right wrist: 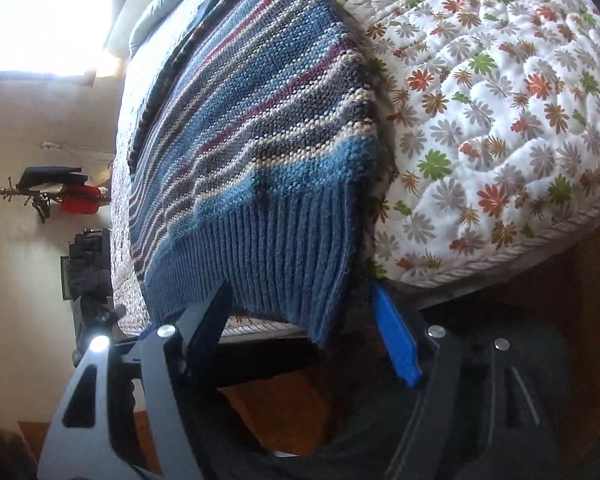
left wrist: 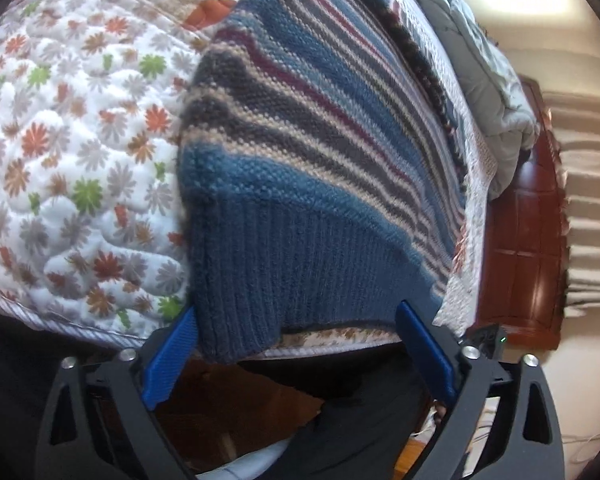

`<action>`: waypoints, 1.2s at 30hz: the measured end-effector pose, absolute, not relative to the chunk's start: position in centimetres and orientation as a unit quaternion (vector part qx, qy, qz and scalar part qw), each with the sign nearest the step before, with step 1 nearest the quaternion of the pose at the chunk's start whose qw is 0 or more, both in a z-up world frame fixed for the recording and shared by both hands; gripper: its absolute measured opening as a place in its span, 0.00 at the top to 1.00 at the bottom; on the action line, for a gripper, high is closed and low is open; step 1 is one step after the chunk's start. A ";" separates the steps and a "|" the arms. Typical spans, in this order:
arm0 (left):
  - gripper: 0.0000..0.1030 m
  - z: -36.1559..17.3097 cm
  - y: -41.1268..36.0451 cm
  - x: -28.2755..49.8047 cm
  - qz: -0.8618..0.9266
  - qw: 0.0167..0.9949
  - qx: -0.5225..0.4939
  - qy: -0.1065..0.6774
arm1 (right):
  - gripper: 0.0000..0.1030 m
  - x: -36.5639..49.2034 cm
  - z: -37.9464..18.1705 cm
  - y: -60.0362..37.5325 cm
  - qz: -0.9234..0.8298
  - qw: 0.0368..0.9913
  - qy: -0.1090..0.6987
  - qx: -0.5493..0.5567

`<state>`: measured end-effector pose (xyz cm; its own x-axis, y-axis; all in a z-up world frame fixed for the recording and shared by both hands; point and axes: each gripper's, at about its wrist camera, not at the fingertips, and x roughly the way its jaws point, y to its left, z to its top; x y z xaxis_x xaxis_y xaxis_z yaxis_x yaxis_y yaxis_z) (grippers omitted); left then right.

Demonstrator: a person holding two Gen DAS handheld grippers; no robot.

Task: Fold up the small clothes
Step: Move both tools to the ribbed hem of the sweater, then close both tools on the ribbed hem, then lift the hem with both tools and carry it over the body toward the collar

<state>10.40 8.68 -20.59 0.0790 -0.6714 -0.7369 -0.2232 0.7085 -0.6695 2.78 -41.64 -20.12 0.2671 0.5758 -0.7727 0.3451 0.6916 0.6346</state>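
Left gripper (left wrist: 296, 320): jaws spread, blue fingers (left wrist: 172, 356) at either side of the ribbed hem corner of the striped sweater (left wrist: 300, 140). The pads are not seen pressing on the knit, so nothing is clamped.

Right gripper (right wrist: 300, 308): jaws apart, blue fingers (right wrist: 395, 340) straddling the other hem corner (right wrist: 315, 280), which hangs just over the bed edge. Contact on the 3 o'clock pad cannot be told; no grip is shown.

The sweater (right wrist: 260, 120) is laid flat on the flowered quilt (left wrist: 80, 140), hem nearest the grippers at 6 o'clock. Long axis runs from hem up toward 12–1 o'clock in the left view, 11–12 in the right view; stripes run across it.

A grey duvet (left wrist: 479, 60) is bunched beyond the sweater's far end. A coat rack (right wrist: 52, 192) is seen at 9 o'clock in the right view.
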 end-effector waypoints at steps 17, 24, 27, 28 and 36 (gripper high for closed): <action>0.91 -20.9 10.5 10.0 -0.178 0.671 -0.333 0.638 | 0.91 3.2 -18.5 -41.1 0.122 0.723 0.573 0.366; 0.91 -18.1 9.7 10.5 -0.199 0.694 -0.315 0.617 | 0.91 4.1 -16.5 -41.1 0.135 0.739 0.556 0.357; 0.91 -17.2 9.5 10.8 -0.205 0.700 -0.312 0.609 | 0.92 4.3 -16.1 -41.2 0.138 0.744 0.548 0.357; 0.91 -16.9 9.4 10.9 -0.206 0.702 -0.311 0.606 | 0.92 4.3 -15.9 -41.2 0.139 0.746 0.544 0.359; 0.91 -13.9 8.6 12.4 -0.229 0.724 -0.300 0.578 | 0.92 5.9 -13.8 -40.7 0.152 0.757 0.520 0.365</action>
<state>12.36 8.64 -13.89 0.2281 -0.6774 -0.6993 -0.0146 0.7158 -0.6981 5.93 -40.72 -13.83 0.4132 0.6105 -0.6757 0.1493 0.6866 0.7116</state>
